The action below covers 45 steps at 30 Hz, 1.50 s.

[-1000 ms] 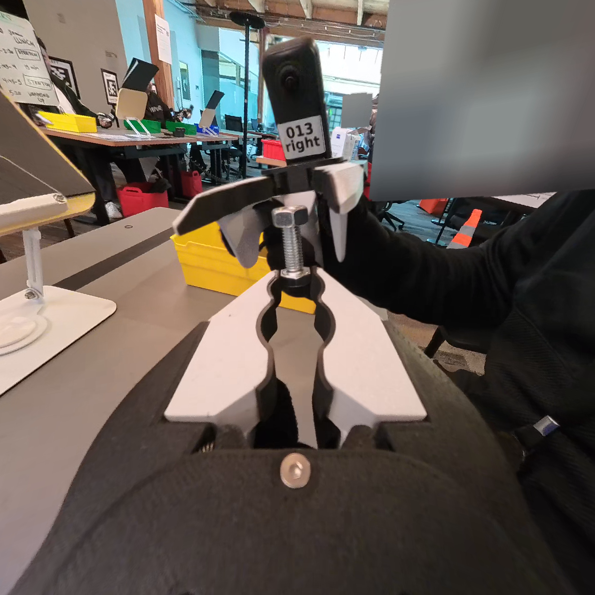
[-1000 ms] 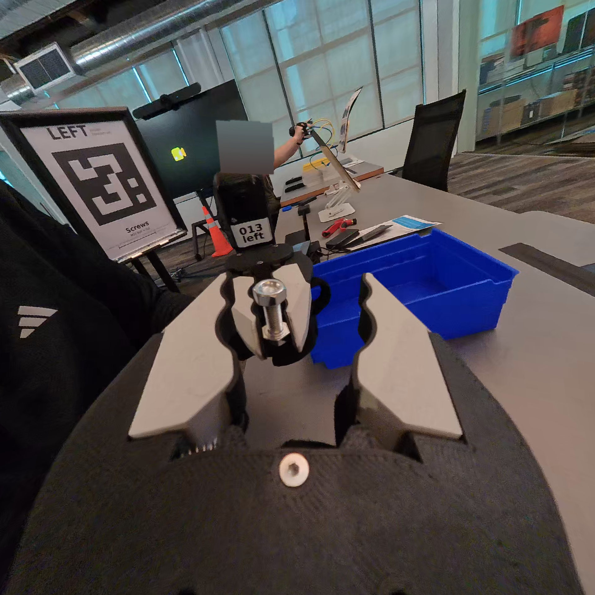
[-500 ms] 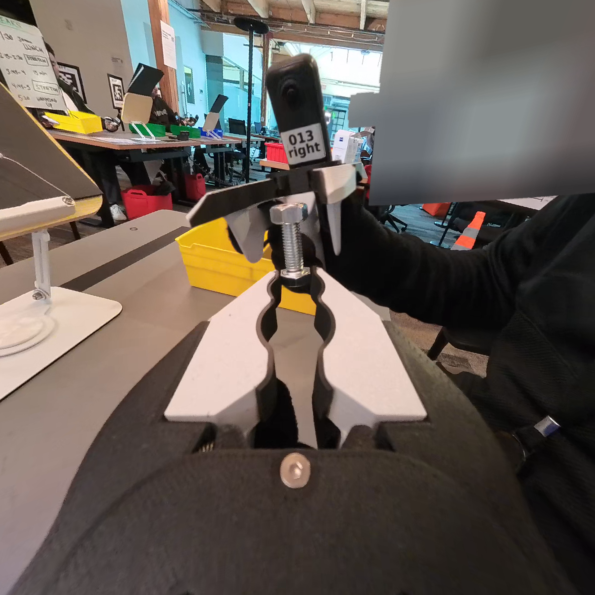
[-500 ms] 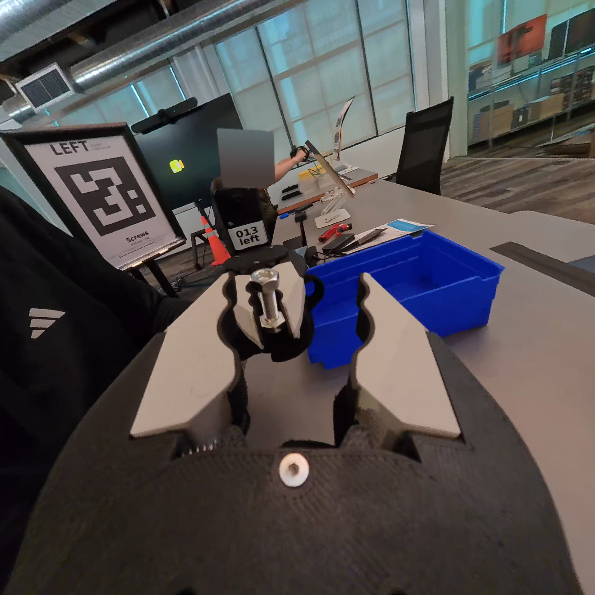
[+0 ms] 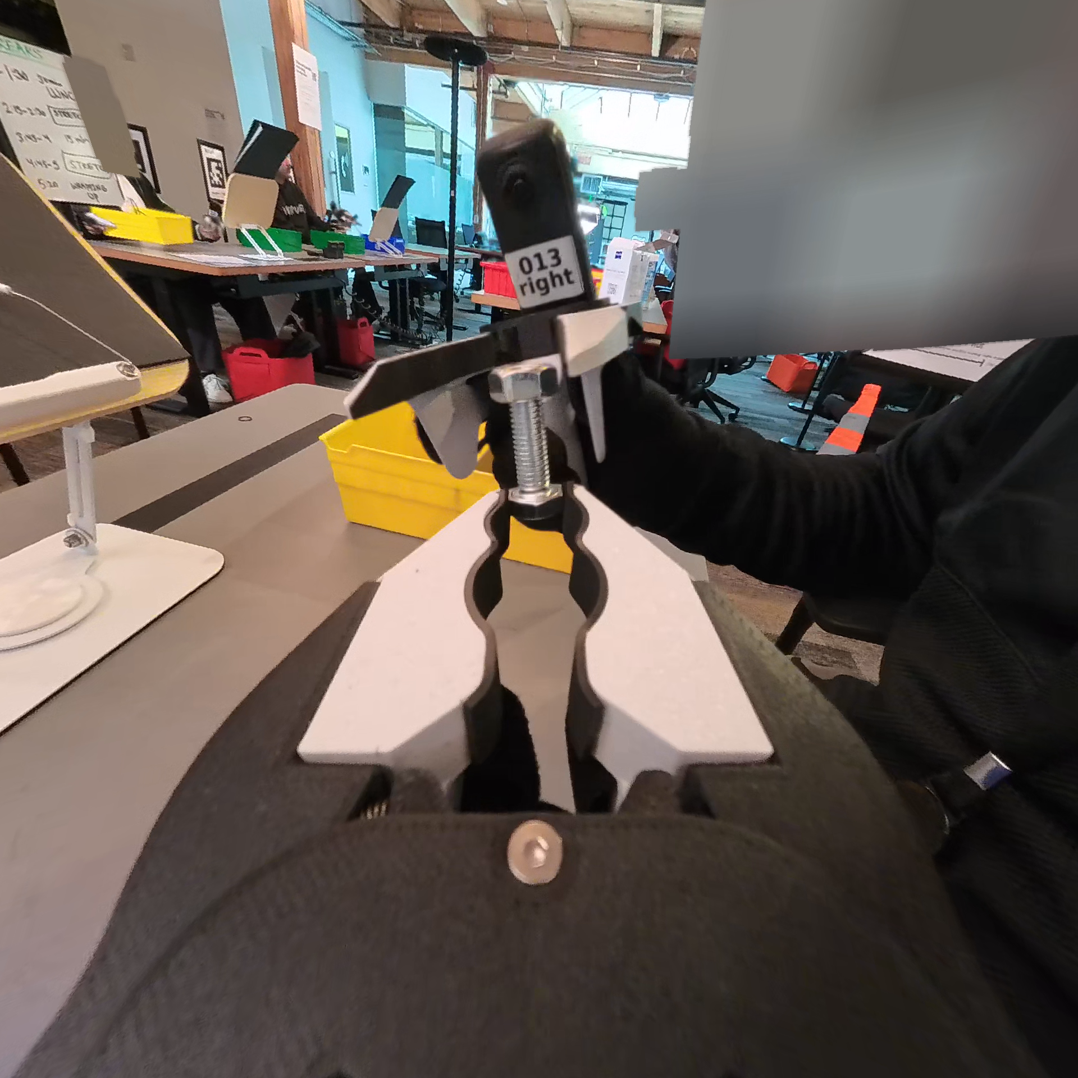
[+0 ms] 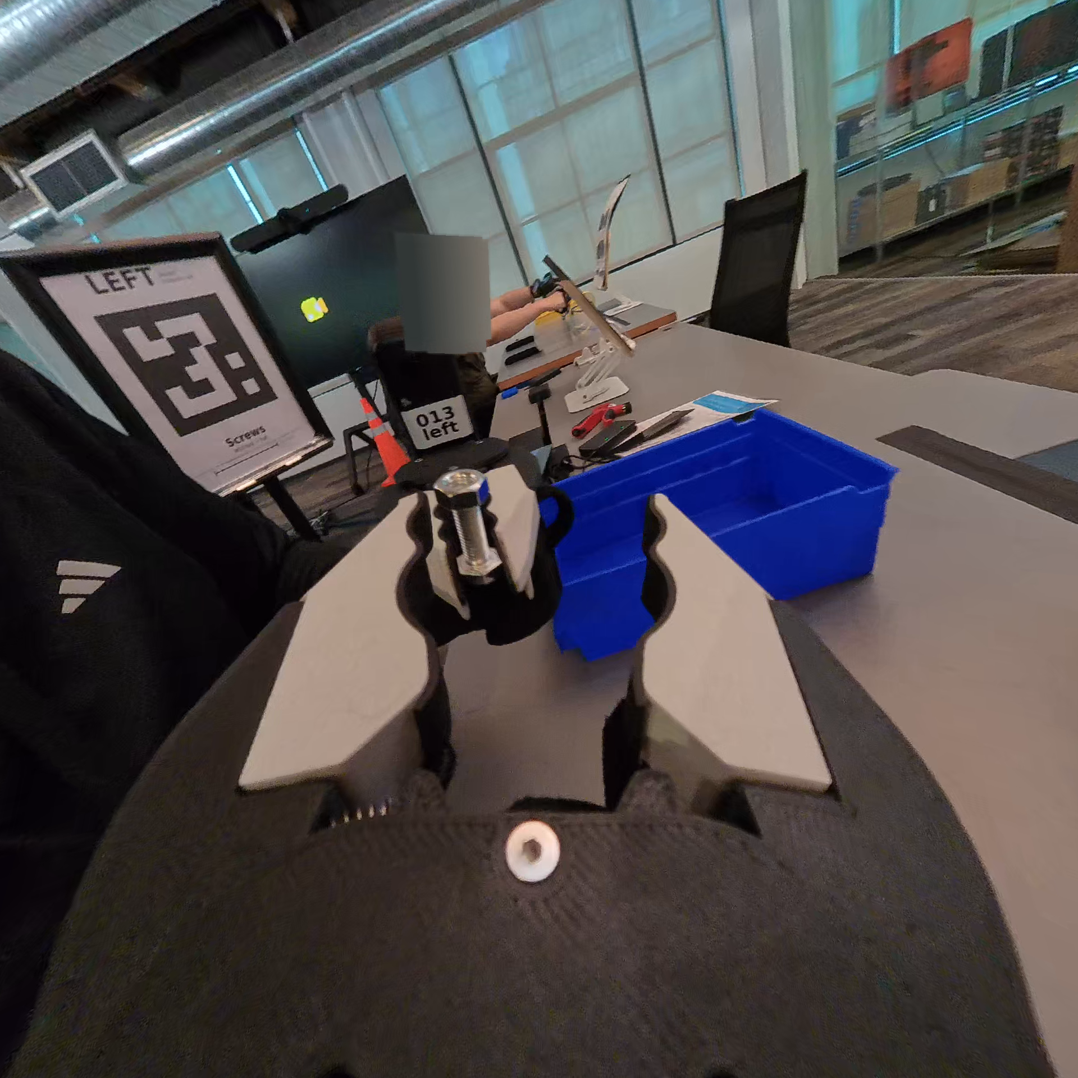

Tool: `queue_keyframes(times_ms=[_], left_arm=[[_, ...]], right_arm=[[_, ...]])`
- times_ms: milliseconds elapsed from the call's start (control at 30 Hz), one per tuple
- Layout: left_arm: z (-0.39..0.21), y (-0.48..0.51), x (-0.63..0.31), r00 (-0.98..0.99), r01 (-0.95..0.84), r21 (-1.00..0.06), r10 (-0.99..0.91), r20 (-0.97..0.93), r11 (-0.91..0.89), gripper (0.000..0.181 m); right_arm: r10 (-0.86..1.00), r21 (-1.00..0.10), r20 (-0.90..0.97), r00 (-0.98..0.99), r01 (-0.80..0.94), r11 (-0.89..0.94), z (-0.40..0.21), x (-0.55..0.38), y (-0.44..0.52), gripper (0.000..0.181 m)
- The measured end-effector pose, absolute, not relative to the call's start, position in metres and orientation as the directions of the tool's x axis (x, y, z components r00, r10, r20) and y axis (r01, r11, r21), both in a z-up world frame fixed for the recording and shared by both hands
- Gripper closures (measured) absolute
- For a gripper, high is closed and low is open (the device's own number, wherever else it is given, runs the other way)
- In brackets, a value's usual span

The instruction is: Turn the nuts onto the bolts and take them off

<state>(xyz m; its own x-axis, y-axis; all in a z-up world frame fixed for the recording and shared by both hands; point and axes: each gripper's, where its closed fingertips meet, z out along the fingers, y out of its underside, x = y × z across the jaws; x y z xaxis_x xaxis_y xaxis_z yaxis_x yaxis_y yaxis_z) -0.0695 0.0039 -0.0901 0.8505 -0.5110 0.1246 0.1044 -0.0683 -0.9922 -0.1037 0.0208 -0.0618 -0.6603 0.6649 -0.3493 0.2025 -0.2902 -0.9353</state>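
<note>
The left gripper (image 5: 534, 513) is clamped on the nut (image 5: 534, 497) at the lower end of an upright bolt (image 5: 528, 431), held above the counter's (image 5: 245, 630) near edge. The right gripper (image 6: 539, 589) stands wide apart just beside the bolt, gripping nothing. This looks like mid-threading: next it must close on the bolt head and turn; since a second ago it has tilted and edged closer.

Grey table (image 6: 962, 641): blue bin (image 6: 816, 513), yellow bin (image 5: 396, 478), white stand (image 5: 87, 571).
</note>
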Motion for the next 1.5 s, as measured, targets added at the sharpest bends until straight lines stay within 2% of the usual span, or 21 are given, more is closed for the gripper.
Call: queue_keyframes(times_ms=[233,300,400,767,1000,1200,1333,1500], left_arm=[[-0.087,0.003,-0.067,0.852,0.088,-0.994,-0.512,0.108,-0.063,0.166],[-0.084,0.002,-0.069,0.851,0.096,-0.994,-0.514,0.110,-0.055,0.166],[-0.085,0.002,-0.071,0.855,0.093,-0.994,-0.507,0.108,-0.055,0.166],[-0.098,0.010,-0.081,0.909,0.001,-0.996,-0.416,0.039,-0.091,0.165],[-0.102,0.011,-0.086,0.927,-0.032,-0.995,-0.375,0.008,-0.100,0.165],[-0.113,0.015,-0.099,0.954,-0.145,-0.978,-0.283,-0.099,-0.149,0.165],[-0.121,0.017,-0.105,0.950,-0.244,-0.952,-0.241,-0.197,-0.186,0.165],[-0.130,0.019,-0.108,0.929,-0.350,-0.908,-0.207,-0.306,-0.230,0.165]], right_arm=[[0.642,-0.933,-0.355,-0.679,0.211,-0.292,-0.062,-0.106,0.012,0.111],[0.655,-0.922,-0.381,-0.653,0.217,-0.320,-0.065,-0.106,0.024,0.124],[0.661,-0.915,-0.396,-0.637,0.212,-0.344,-0.064,-0.103,0.037,0.123],[0.686,-0.946,-0.323,-0.652,0.219,-0.237,-0.065,-0.102,0.016,0.121],[0.716,-0.958,-0.282,-0.639,0.233,-0.170,-0.070,-0.102,0.010,0.128],[0.757,-0.949,-0.267,-0.596,0.299,-0.099,-0.078,-0.101,0.013,0.146],[0.784,-0.929,-0.271,-0.559,0.364,-0.062,-0.090,-0.103,0.012,0.146],[0.791,-0.905,-0.327,-0.517,0.413,-0.104,-0.095,-0.107,0.012,0.145]])
